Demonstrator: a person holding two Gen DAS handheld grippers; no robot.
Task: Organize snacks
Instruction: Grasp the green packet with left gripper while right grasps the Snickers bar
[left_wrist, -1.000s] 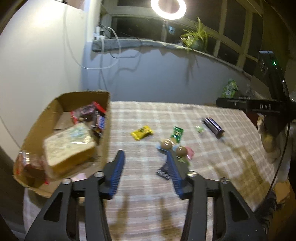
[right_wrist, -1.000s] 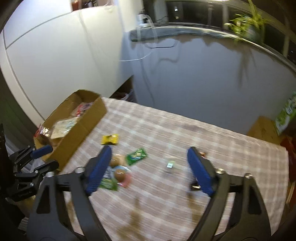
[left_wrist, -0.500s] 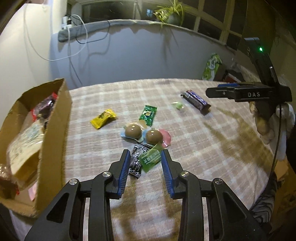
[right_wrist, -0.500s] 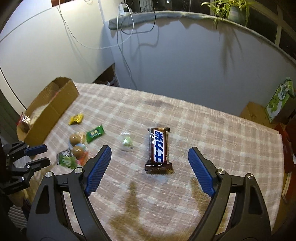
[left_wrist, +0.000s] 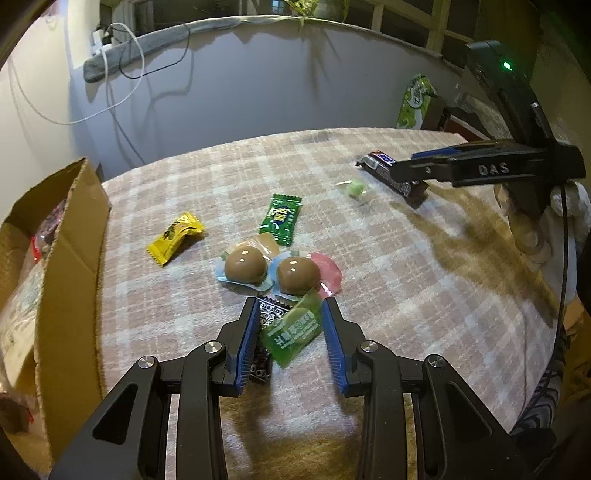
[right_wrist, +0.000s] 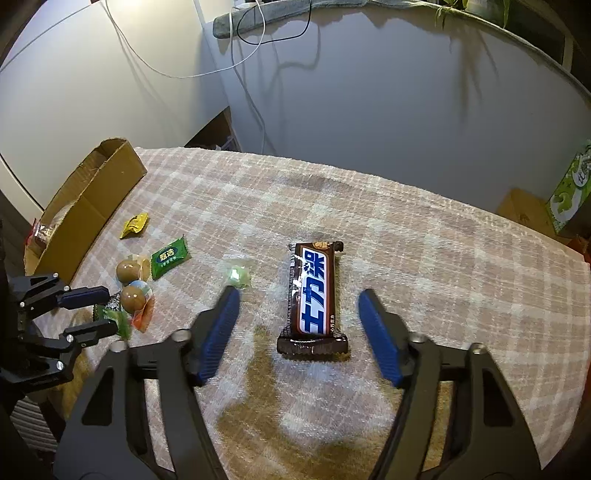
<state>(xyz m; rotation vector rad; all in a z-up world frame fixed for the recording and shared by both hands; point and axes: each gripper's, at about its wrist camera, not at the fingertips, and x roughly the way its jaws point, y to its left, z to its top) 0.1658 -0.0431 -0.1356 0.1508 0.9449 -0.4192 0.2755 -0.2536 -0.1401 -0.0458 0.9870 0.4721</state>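
We see our left gripper (left_wrist: 290, 332) open around the green packet (left_wrist: 293, 332), pads not touching it, right gripper (right_wrist: 299, 325) closing around the chocolate bar (right_wrist: 314, 291), not pressing, bare tablecloth (right_wrist: 443, 258) beyond, cardboard box (left_wrist: 70, 236) at left edge.

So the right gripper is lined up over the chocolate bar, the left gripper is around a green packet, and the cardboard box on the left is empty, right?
Not quite: the cardboard box is not empty. The left wrist view shows wrapped snacks inside it. The rest holds: the right gripper, its jaws closing, straddles the chocolate bar without touching it, and the left gripper has the green packet between its pads.
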